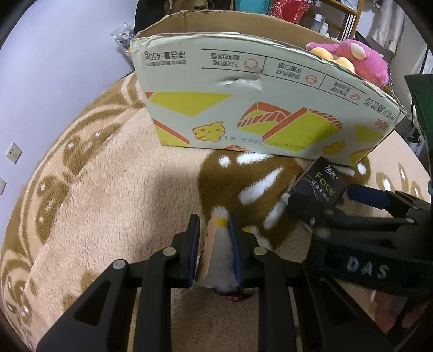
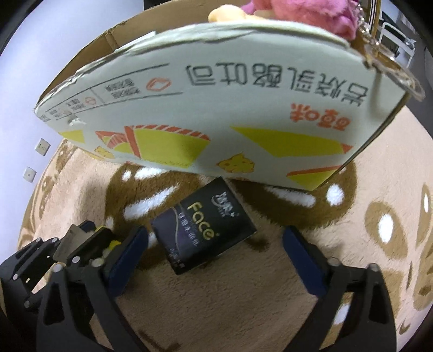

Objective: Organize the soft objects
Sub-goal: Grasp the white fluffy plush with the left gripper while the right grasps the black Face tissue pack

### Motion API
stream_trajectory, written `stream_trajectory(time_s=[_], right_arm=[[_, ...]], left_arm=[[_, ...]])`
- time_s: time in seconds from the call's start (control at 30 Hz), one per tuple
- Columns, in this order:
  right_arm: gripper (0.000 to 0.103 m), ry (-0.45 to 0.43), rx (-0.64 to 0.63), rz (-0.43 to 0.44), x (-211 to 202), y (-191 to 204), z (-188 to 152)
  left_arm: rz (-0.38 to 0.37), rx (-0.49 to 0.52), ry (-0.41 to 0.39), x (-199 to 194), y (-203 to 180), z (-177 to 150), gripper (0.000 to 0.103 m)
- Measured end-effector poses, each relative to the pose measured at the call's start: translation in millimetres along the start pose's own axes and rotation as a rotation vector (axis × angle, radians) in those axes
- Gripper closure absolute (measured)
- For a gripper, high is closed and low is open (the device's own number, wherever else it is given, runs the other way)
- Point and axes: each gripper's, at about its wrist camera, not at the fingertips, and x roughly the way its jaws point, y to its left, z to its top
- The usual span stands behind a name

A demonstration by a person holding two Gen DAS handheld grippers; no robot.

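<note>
My left gripper [image 1: 215, 222] is shut on a small white plush toy [image 1: 220, 243] with a yellow spot and a paper tag, held just above the rug. It also shows at the lower left of the right wrist view [image 2: 92, 238]. My right gripper [image 2: 216, 241] is open around a black tissue pack [image 2: 204, 226] marked "Face", which lies on the rug in front of the box; the pack also shows in the left wrist view [image 1: 318, 189]. A cardboard box [image 1: 259, 89] stands beyond, with a pink plush toy [image 1: 360, 59] inside at its right end.
A fluffy beige and brown rug [image 1: 108, 195] covers the floor. A pale wall with sockets [image 1: 13, 153] is at the left. Shelves with bottles [image 1: 322, 24] stand behind the box. A keychain [image 2: 389, 59] hangs over the box's right corner.
</note>
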Motion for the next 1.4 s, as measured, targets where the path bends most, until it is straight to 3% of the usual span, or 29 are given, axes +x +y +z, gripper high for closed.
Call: stream_trajectory(time_s=[0.13,0.2,0.53,0.97,1.17,1.2,1.4], right_arm=[[0.017,0.001,-0.010,-0.016,1,-2,1],[0.027,0.009,-0.023,-0.035,3,-1,1],[0.028,0.004,0.002,-0.041,-3,-10,1],[0.028,-0.076,0.033,-0.027,-34,-11,2],[0.028,-0.101,-0.005,-0.037,-55,3,-9],[0.028,-0.109,-0.011,-0.038,-64,-2,-12],[0.028,-0.168,-0.036,-0.051,-103,-2,-27]], left_arm=[[-0.002,-0.009,0.000,-3,-2,-2,0.083],[-0.002,-0.012,0.001,-3,-2,-2,0.083],[0.017,0.008,-0.011,-11,-6,-3,0.083],[0.054,0.075,-0.060,-40,-20,-15,0.085],[0.081,0.090,-0.106,-66,-22,-23,0.091],[0.081,0.093,-0.112,-69,-22,-24,0.096],[0.000,0.102,-0.159,-92,-21,-27,0.103]])
